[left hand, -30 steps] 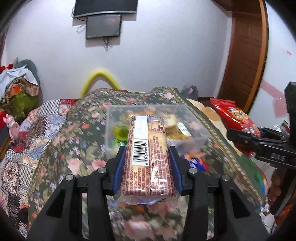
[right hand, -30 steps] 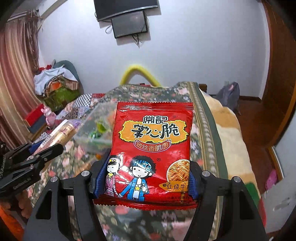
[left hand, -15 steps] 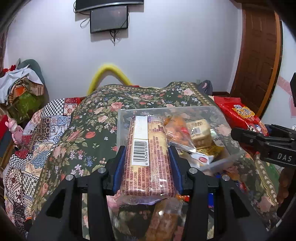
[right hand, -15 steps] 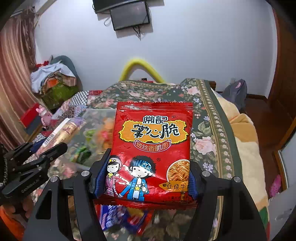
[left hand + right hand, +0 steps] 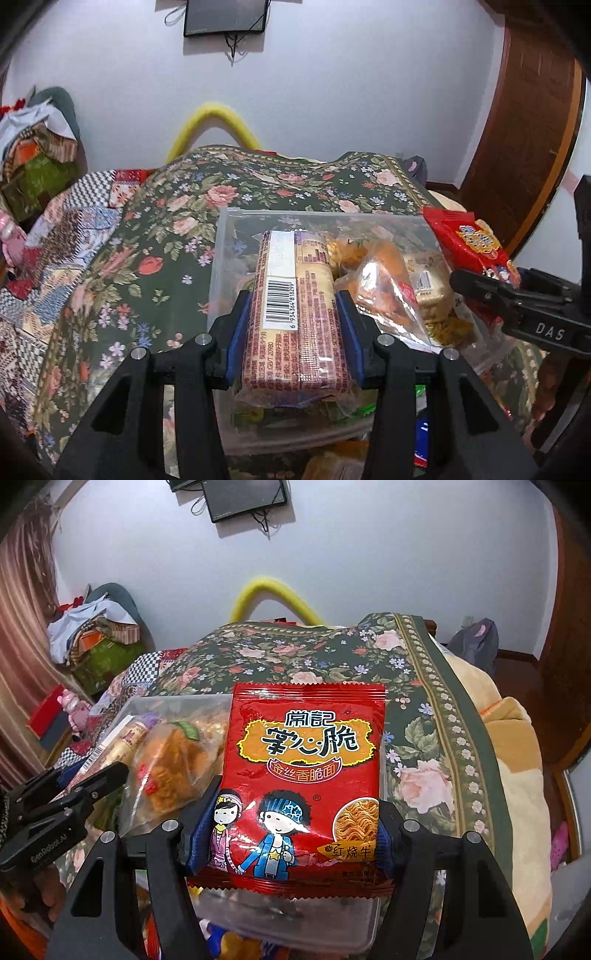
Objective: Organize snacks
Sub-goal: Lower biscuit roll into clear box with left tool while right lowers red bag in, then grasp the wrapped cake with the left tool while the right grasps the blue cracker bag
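Bedspread [image 5: 177,206] in dark green floral print fills most of what I see from both wrists, with a patchwork quilt [image 5: 44,280] off to its left side. On it sits the clear plastic bin [image 5: 225,236], partly filled with bagged snacks, among them an orange snack bag [image 5: 384,280].

My right gripper [image 5: 291,834] is pinching the red noodle packet [image 5: 306,768] by its lower edges, one blue pad on each side. The packet stands flat-on to the camera, printed face toward me, its long axis running straight ahead along the fingers, the top seam farthest away. It hangs over the near right part of the bin.

My left gripper [image 5: 295,332] is clamped on the biscuit pack [image 5: 291,306], a long sleeve in brown and cream wrapper with the barcode facing up. The pads grip its rear half; the long axis points forward, away from me, and the far end reaches out above the left half of the bin. From the left wrist I see the noodle packet [image 5: 469,243] at the bin's right edge, held in the right gripper [image 5: 498,288].
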### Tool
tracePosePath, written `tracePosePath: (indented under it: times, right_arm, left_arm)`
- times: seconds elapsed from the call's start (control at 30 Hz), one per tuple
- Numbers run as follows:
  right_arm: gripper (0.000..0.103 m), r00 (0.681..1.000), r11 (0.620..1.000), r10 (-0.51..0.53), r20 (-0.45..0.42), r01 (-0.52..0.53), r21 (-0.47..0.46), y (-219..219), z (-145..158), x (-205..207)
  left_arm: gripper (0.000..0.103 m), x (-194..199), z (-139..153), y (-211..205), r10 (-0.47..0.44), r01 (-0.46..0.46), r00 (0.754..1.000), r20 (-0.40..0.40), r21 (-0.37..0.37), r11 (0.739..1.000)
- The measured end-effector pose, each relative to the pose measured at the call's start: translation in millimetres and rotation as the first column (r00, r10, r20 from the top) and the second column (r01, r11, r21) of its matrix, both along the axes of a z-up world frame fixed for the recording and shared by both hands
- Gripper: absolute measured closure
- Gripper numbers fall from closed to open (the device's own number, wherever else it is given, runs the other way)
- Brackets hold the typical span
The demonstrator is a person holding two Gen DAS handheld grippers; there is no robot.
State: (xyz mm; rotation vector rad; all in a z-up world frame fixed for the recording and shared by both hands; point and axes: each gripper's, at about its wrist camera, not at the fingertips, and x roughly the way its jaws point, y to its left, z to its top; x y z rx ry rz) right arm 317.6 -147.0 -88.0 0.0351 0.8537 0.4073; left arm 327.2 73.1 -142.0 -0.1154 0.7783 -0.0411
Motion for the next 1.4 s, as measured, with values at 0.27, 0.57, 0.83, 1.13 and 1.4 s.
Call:
tracePosePath:
  times: [0.27,0.57,0.83,1.13,1.4]
  right_arm:
    - [0.034,1.0,1.0,0.023,0.005,-0.023,-0.02,-4,6,-4]
    - [0.027,0.995,0.997,0.07,0.068,-0.068,-0.034,-11,30,-31]
    - [0.018,0.988,0.991,0.131,0.081,-0.13,-0.021,-9,35,-61]
    - [0.016,0.981,0.981,0.191,-0.019,-0.192,-0.033,6,-1,-77]
    - [0.016,0.975,0.982,0.184,-0.123,-0.188,-0.02,13,-37,-70]
  left_arm:
    - [0.057,-9,4,-6,-0.022,0.022,1.0,-0.009,0.019,1.0]
    - [0.049,-46,29,-8,-0.065,0.065,0.997,0.029,0.034,0.997]
    - [0.043,-81,29,-7,-0.098,0.097,0.995,0.012,0.029,0.995]
    - [0.042,-103,-7,-12,-0.133,0.132,0.988,-0.079,-0.01,0.991]
    - [0.043,-103,-43,-20,-0.156,0.157,0.976,-0.155,-0.003,0.988]
